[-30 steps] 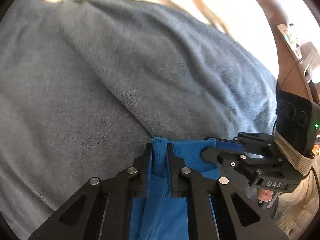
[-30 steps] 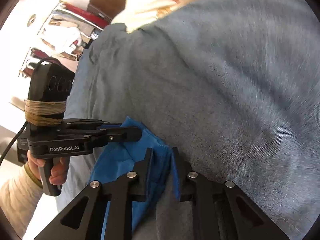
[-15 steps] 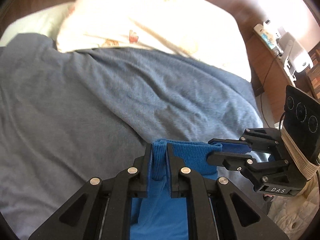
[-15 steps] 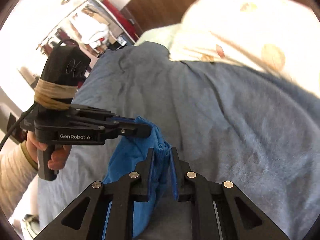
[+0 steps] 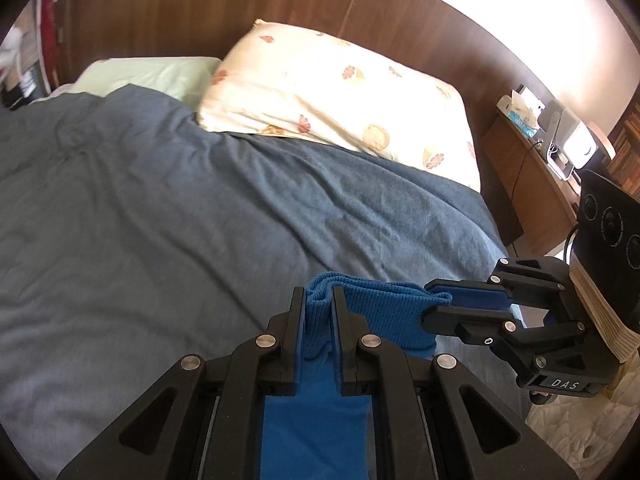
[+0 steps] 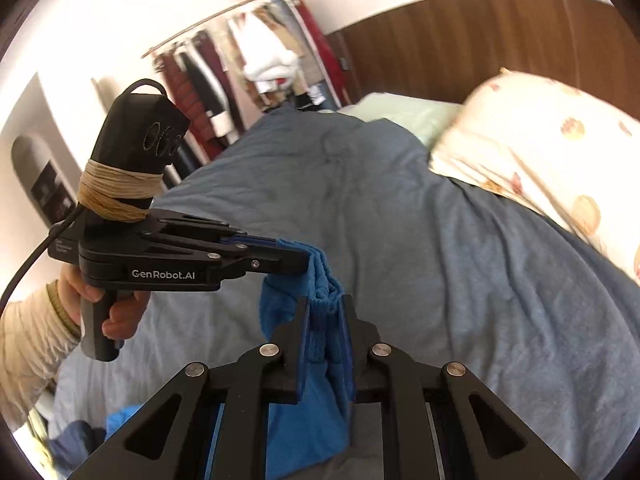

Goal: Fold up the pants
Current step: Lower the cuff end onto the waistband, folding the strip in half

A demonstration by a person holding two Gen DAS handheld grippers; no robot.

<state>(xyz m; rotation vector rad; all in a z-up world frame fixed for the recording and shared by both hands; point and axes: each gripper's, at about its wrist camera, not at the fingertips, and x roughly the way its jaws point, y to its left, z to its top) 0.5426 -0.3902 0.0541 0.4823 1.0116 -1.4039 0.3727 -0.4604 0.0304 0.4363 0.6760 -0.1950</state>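
Observation:
Bright blue knit pants (image 5: 384, 312) hang in the air above the grey-blue bed cover (image 5: 160, 220). My left gripper (image 5: 319, 294) is shut on one end of the ribbed waistband. My right gripper (image 5: 436, 307) is shut on the waistband a short way to its right. In the right wrist view the right gripper (image 6: 325, 300) pinches the bunched waistband, and the left gripper (image 6: 310, 258) grips the same band just to its upper left. The pants (image 6: 304, 420) hang down below both grippers; their lower end is hidden.
A floral pillow (image 5: 340, 96) and a pale green pillow (image 5: 152, 76) lie at the wooden headboard (image 5: 280, 0). A bedside table (image 5: 536, 160) with a tissue box and devices stands right of the bed. A clothes rack (image 6: 248, 64) stands beyond the bed's left side.
Both grippers have risen and tilted up with the pants held between them. The bed cover is now farther below, and the pillows and headboard have come into view.

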